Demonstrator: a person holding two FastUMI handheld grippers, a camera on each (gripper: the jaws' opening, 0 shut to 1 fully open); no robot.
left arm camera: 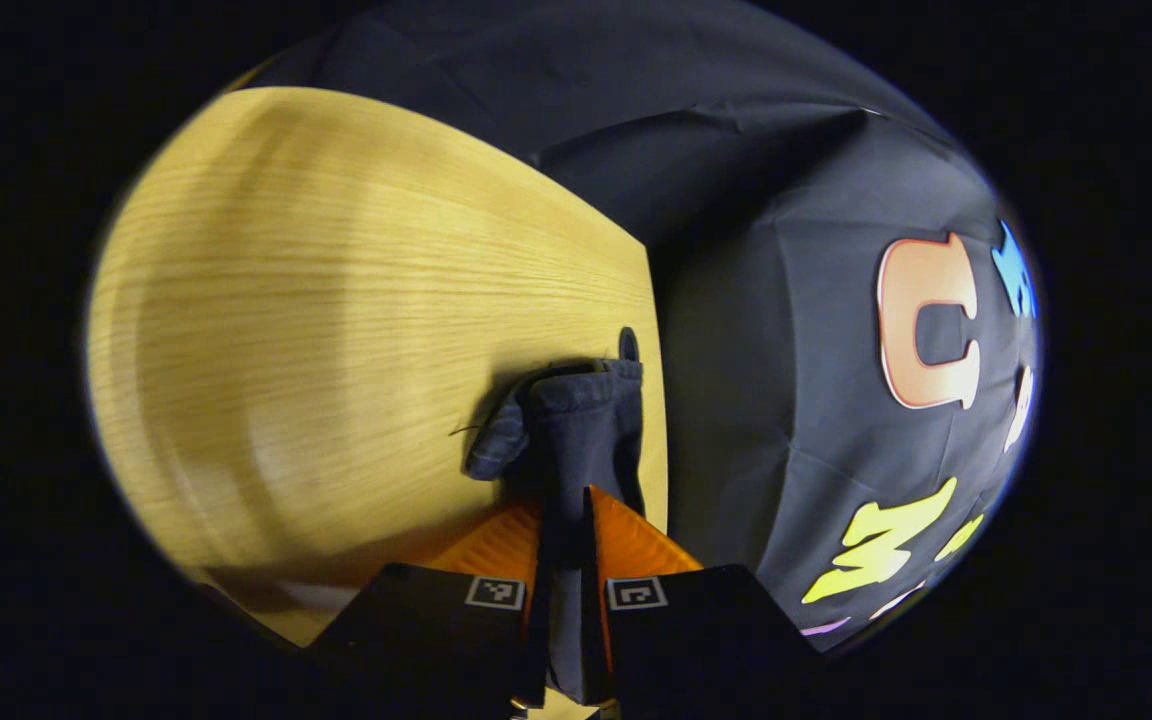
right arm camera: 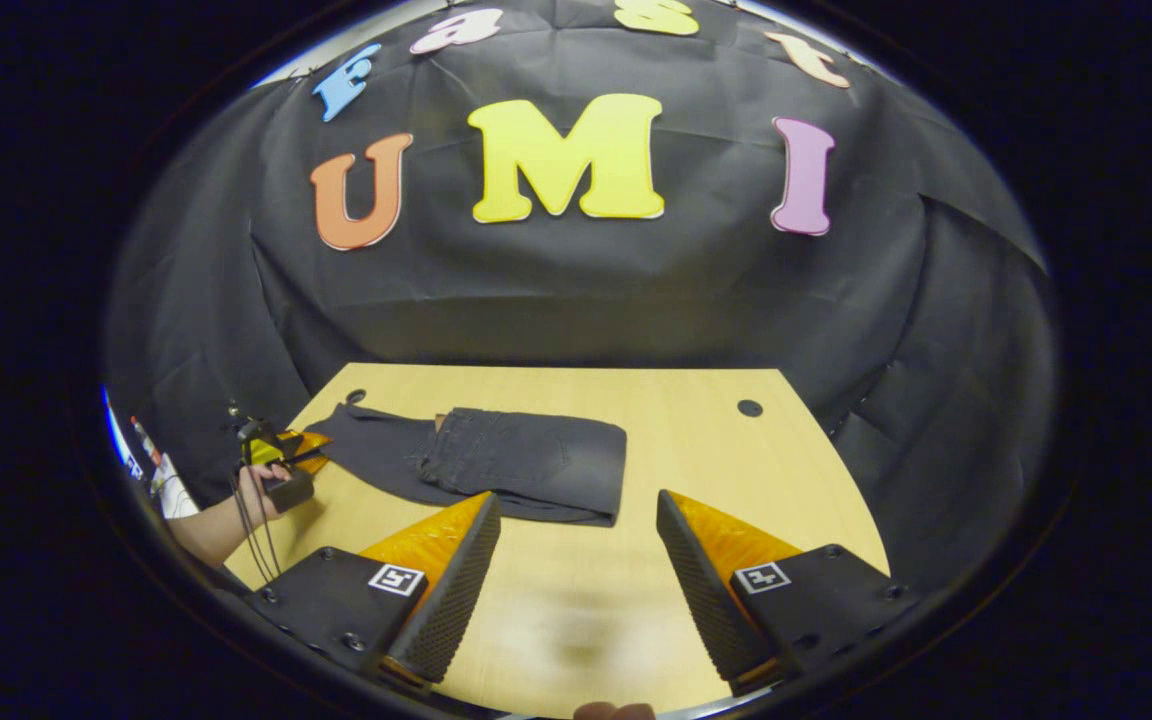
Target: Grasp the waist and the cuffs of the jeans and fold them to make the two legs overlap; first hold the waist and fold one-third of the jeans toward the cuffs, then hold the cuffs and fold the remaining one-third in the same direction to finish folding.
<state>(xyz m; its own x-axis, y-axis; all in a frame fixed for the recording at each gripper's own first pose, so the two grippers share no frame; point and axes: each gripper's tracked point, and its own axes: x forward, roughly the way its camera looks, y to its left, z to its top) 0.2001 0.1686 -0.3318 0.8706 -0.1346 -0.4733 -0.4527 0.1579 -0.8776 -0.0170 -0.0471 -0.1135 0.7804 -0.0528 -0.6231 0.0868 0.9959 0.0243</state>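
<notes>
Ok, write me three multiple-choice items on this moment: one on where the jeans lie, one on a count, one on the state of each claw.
1. Where do the jeans lie?
A. On the wooden table
B. On the floor
C. Over a chair

2. How many round holes show in the tabletop, in the right gripper view?
A. None
B. Two
C. Five

3. How do the claws stand?
A. Both open
B. Left claw shut on the cuffs, right claw open
C. Both shut on the waist

Answers: 1 A, the dark jeans lie flat on the table. 2 B, one hole at each far corner. 3 B, cloth is pinched between the left fingers; the right fingers stand apart over bare wood.
</notes>
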